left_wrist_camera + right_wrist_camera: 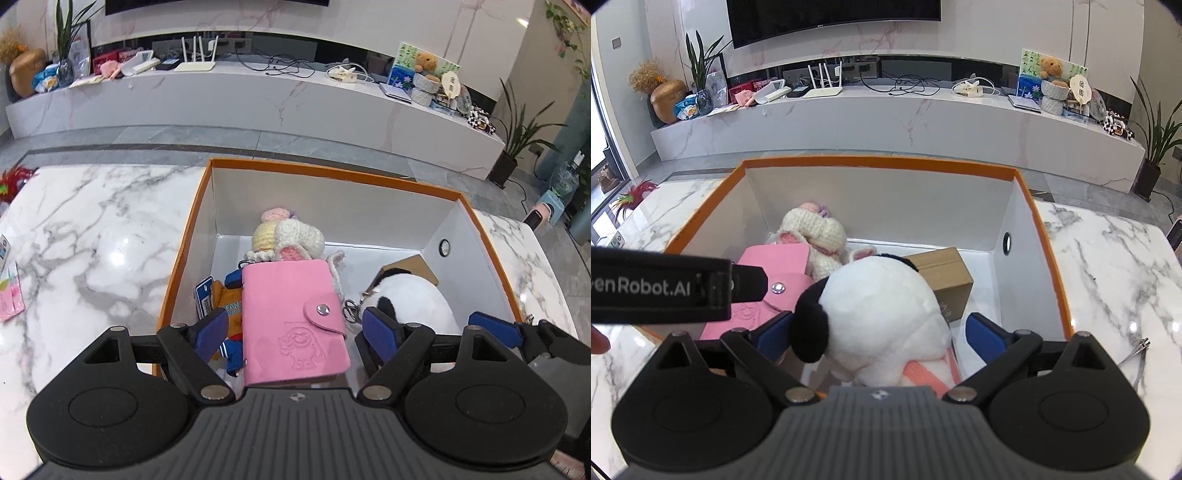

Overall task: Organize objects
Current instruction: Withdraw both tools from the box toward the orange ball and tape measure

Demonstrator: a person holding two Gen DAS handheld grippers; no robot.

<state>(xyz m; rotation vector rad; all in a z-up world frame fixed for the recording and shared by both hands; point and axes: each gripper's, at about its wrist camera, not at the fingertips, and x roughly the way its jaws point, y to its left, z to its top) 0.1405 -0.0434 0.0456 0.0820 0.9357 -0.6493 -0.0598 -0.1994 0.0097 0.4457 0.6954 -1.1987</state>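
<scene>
- Left gripper (295, 328): jaws wide apart above the box, pads clear of the wallet below, nothing held.
- Right gripper (881, 334): jaws also spread wide, straddling the plush; pads beside it, seemingly not pressing, though the left pad's edge is hidden behind the black ear.
- Wallet (291, 321): pink, snap flap shut, embossed figure on the cover, lying flat in the box on top of other toys.
- Bear (231, 314): orange with blue clothing, half under the wallet's left edge, a blue tag just beside it.
- Crochet toy (286, 236): cream, yellow and pink, behind the wallet toward the far wall.
- Plush (882, 314): white with black ears and a pink striped band, right of the wallet, a metal key ring near it.
- Carton (945, 277): small, brown, behind the plush, in the right far corner.
- Box (879, 162): orange rim, white inside, round hole in the right wall, standing on the table.
- Table (1115, 280): white marble; a small metal tool near the box's right side, pink packets at the far left edge.
- Beyond: long marble shelf with a router, cables, teddy and plants; screen on the wall.
</scene>
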